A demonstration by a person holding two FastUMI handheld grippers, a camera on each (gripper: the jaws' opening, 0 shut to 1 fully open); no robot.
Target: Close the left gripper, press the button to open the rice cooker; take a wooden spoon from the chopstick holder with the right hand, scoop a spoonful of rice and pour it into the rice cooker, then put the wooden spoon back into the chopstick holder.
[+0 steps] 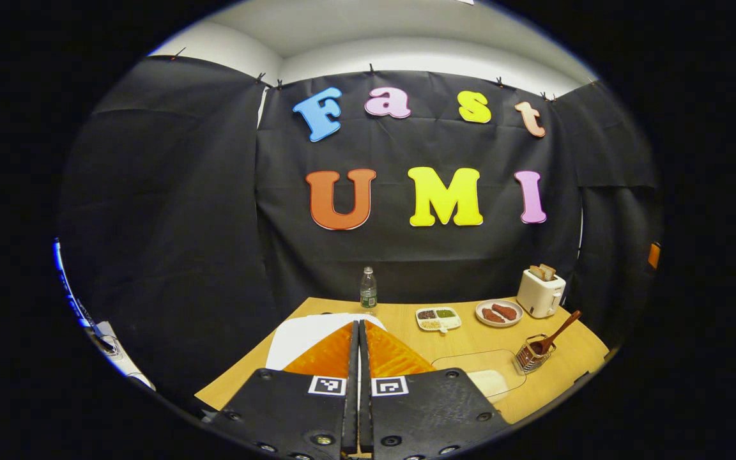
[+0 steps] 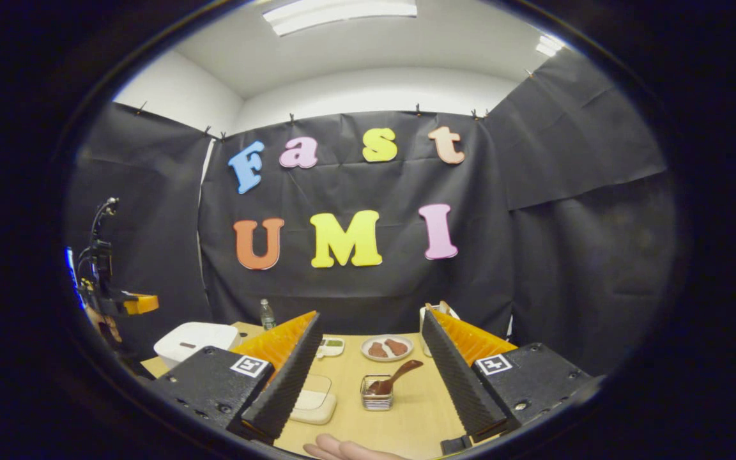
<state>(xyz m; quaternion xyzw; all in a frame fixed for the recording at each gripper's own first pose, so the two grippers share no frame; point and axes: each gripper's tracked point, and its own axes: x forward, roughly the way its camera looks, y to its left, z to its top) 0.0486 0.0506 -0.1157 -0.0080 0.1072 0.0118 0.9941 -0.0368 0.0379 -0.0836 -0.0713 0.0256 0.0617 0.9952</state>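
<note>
On the wooden table [image 2: 406, 409] the rice cooker [image 2: 195, 342] sits at the left with its lid down, so the button press looks still to come. Left gripper [image 1: 358, 332] has its fingers pressed together, holding nothing, aimed over the cooker. Right gripper [image 2: 371, 348] hangs with fingers wide apart, facing the wooden spoon [image 2: 393, 378], which stands untouched in the chopstick holder [image 2: 377, 396]. Scooping, pouring and returning all remain.

A clear water bottle [image 1: 368, 288] stands at the far edge of the wooden worktop [image 1: 572, 358]. To its right lie a small divided dish [image 1: 438, 317] of grains, then a plate [image 1: 499, 313] with two brown pieces, then a white toaster [image 1: 540, 293] holding bread slices, far right.
</note>
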